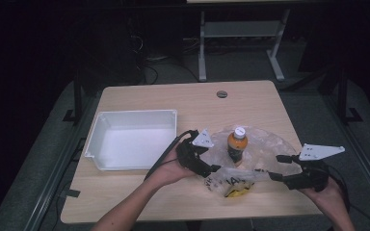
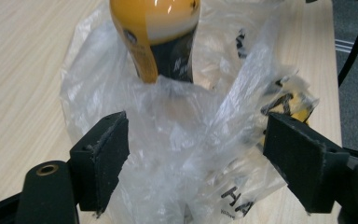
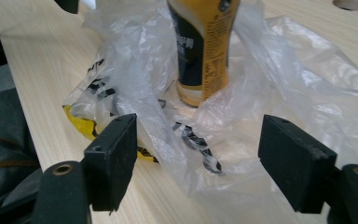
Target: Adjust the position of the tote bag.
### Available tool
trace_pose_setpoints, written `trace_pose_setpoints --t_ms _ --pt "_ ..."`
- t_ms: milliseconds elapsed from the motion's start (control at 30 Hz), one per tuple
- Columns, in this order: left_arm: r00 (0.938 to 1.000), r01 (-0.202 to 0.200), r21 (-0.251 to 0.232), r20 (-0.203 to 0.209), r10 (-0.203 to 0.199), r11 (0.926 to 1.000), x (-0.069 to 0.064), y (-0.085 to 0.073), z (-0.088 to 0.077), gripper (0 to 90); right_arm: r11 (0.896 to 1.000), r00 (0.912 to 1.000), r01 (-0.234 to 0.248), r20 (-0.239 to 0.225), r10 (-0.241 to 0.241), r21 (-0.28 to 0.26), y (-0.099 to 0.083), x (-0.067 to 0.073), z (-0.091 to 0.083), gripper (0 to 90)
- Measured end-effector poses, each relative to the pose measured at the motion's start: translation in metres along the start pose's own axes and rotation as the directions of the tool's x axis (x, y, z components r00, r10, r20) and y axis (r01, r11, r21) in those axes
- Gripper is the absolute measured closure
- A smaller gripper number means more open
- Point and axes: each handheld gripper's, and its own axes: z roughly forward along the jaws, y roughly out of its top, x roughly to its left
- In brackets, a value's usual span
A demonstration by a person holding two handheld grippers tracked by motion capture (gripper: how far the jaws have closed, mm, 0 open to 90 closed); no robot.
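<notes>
High view first: we hold the left gripper (image 1: 215, 169) at the near left edge of a clear plastic bag (image 1: 265, 147) that lies spread on the wooden table (image 1: 144, 192), and the right gripper (image 1: 275, 167) at the bag's near right side. An orange bottle (image 1: 237, 146) with a white cap stands upright in the middle of the bag, between our two grippers and a little beyond them. A white bin (image 1: 135, 138) sits on the table just left of the left hand (image 1: 173, 168), apart from the bag.

Left gripper view shows our jaws standing wide apart, with crumpled plastic bag (image 2: 177, 135) film rising between them; the pads do not press on it. The bottle (image 2: 161, 39) stands just beyond, its base wrapped in the film, and a yellow printed patch of the bag shows at the right.

Right gripper view shows our other jaws equally wide apart above the bag (image 3: 279, 93), which lies loose between them without being pinched. The bottle (image 3: 205, 46) stands upright on the film ahead, and the bag's black and yellow print lies to the left on the table (image 3: 42, 70).
</notes>
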Motion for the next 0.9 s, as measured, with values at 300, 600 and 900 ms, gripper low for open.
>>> trace_pose_setpoints --t_ms 300,600,900 --pt "0.9993 -0.030 0.009 -0.020 0.030 0.9995 0.006 0.024 -0.003 23.1 1.000 0.9995 0.002 0.032 -0.002 0.019 -0.001 -0.003 0.002 24.8" --pt "0.9975 -0.066 0.007 -0.024 0.066 0.9978 0.010 0.047 0.001 24.3 1.000 0.9991 -0.006 0.042 0.006 0.011 -0.002 -0.004 0.000 24.3" --pt "0.9982 -0.060 0.007 0.004 0.060 0.9982 0.018 0.062 0.013 25.9 1.000 0.9988 -0.005 0.048 0.005 0.003 -0.003 -0.007 -0.002 24.3"
